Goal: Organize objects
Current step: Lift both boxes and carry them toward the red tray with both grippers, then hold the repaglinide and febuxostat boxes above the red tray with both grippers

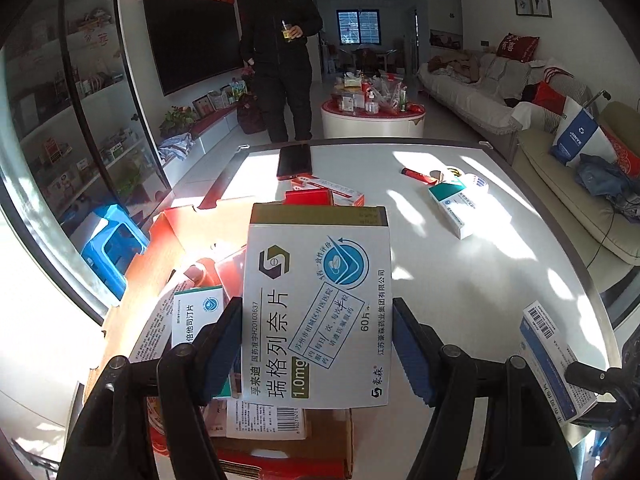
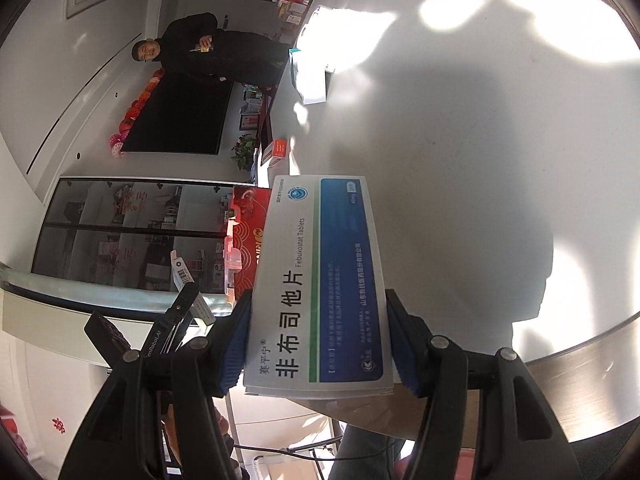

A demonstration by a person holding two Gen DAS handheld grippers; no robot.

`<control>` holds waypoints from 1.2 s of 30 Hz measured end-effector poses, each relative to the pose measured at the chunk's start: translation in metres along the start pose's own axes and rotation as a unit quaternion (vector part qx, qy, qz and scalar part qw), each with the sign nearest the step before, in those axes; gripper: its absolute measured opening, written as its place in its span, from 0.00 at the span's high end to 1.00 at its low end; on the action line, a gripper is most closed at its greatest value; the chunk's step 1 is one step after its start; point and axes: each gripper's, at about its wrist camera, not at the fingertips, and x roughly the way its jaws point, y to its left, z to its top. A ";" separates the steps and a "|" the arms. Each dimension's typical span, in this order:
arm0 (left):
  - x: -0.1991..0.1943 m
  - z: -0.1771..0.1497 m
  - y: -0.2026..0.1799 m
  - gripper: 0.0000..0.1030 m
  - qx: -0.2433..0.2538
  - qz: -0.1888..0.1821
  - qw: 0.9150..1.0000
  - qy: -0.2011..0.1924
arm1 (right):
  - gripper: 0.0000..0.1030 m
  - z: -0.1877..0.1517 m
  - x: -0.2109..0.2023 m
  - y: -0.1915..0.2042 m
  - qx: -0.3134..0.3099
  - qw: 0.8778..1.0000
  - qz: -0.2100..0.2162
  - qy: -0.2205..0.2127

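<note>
hidden: cardboard box (image 1: 160,272) interior mostly behind held white carton (image 1: 316,312); cut off: blue-white carton (image 1: 552,364) at right edge; blurred: cabinet (image 1: 72,128) shelf contents

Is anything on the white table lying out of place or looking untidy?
Yes. Several items lie scattered on the white table: a teal-and-white medicine box lying askew, a red pen and a dark phone, all outside the cardboard box.

A white repaglinide box (image 1: 316,312) with an olive band is seen; the febuxostat box (image 2: 320,280) is patterned white, green-striped and blue.
</note>
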 end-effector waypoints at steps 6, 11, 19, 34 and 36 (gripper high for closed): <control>0.002 -0.009 0.020 0.27 -0.012 0.022 1.000 -0.006 | 0.41 -0.006 0.012 0.014 -0.015 1.000 -0.010 0.013; 0.005 -0.013 0.024 0.27 -0.014 0.029 0.999 -0.005 | 0.41 -0.005 0.014 0.011 -0.013 1.000 -0.013 0.016; 0.004 -0.017 0.022 0.27 -0.010 0.035 0.999 -0.009 | 0.41 -0.005 0.013 0.005 -0.008 1.000 -0.013 0.017; 0.000 -0.017 0.025 0.26 -0.004 0.046 0.999 -0.016 | 0.41 -0.006 0.016 0.003 -0.007 1.000 -0.009 0.023; 0.000 -0.017 0.025 0.26 -0.004 0.047 0.999 -0.016 | 0.41 -0.005 0.017 0.003 -0.008 1.000 -0.009 0.023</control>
